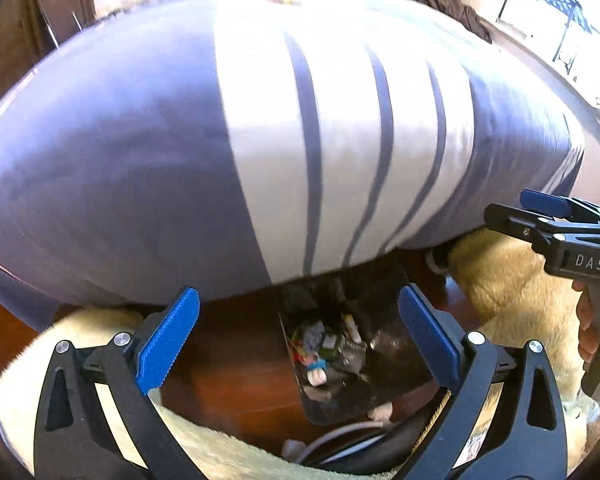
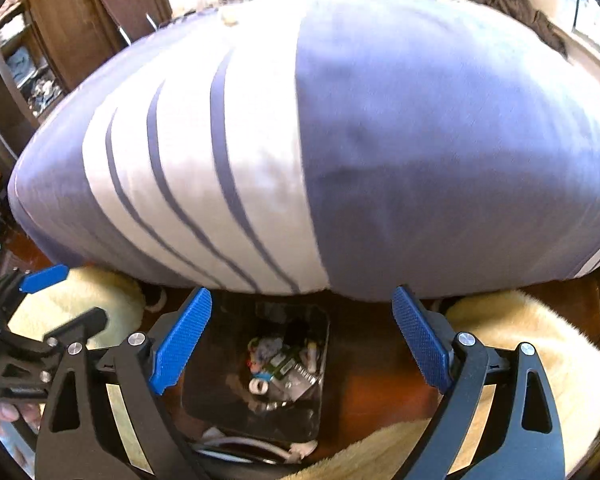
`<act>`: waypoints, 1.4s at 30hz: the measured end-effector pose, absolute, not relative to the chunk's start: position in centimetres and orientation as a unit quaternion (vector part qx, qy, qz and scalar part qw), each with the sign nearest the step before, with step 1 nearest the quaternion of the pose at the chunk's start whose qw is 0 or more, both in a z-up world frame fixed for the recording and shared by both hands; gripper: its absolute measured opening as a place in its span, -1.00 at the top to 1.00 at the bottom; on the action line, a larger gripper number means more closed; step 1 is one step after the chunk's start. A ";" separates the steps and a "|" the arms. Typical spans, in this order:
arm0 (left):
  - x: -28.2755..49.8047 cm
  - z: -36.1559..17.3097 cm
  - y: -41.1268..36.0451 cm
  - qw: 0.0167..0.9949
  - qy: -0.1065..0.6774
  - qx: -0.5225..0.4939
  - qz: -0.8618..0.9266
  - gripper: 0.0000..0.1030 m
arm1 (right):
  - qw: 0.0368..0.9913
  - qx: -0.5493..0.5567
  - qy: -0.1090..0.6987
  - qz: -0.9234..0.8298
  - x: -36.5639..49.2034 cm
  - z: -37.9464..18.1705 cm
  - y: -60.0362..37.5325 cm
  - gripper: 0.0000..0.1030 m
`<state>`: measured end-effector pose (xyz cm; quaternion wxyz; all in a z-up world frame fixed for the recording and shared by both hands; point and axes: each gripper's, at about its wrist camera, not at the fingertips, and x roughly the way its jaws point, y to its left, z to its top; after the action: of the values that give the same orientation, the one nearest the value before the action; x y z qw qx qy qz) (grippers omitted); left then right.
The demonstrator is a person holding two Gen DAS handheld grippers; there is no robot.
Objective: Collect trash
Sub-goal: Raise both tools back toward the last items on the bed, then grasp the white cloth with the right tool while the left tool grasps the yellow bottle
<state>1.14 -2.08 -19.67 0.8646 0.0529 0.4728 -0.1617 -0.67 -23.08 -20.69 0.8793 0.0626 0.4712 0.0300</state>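
One bed (image 1: pixel 300 140), purple cover with white band and three thin stripes, fills the view from 9 to 3 o'clock. One dark bin (image 2: pixel 256 368), holding mixed trash (image 2: pixel 280 368), on the wood floor (image 2: pixel 372 368) at 6 o'clock, below the bed edge. Two cream fleece rugs (image 2: pixel 540 352), at 4 and 8 o'clock. My left gripper (image 1: pixel 300 340): blue pads (image 1: pixel 168 344) spread wide, holding nothing. My right gripper (image 2: pixel 300 340): spread wide, likewise empty, above the bin.

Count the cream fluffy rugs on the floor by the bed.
2: one rug on the right of the dark trash bin, another rug on its left. Both run under the bed and out of frame, so more may be hidden.
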 end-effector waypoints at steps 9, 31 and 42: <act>4.3 -15.0 -0.9 0.891 0.429 0.055 -0.139 -0.84 | 0.908 0.047 0.416 0.012 1.7 -15.5 -24.3 -0.80; 19.3 -12.5 -2.6 0.900 0.413 0.068 -0.123 -0.84 | 0.921 0.026 0.387 0.020 17.9 -11.3 -23.5 -0.80; 25.4 -12.6 -4.1 0.898 0.416 0.065 -0.131 -0.84 | 0.919 0.029 0.389 0.056 27.8 -11.1 -20.5 -0.48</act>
<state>25.36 -4.09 -12.64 0.8975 0.0652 0.4162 -0.1305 27.79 -20.47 -11.07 0.9190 0.0290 0.3891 0.0558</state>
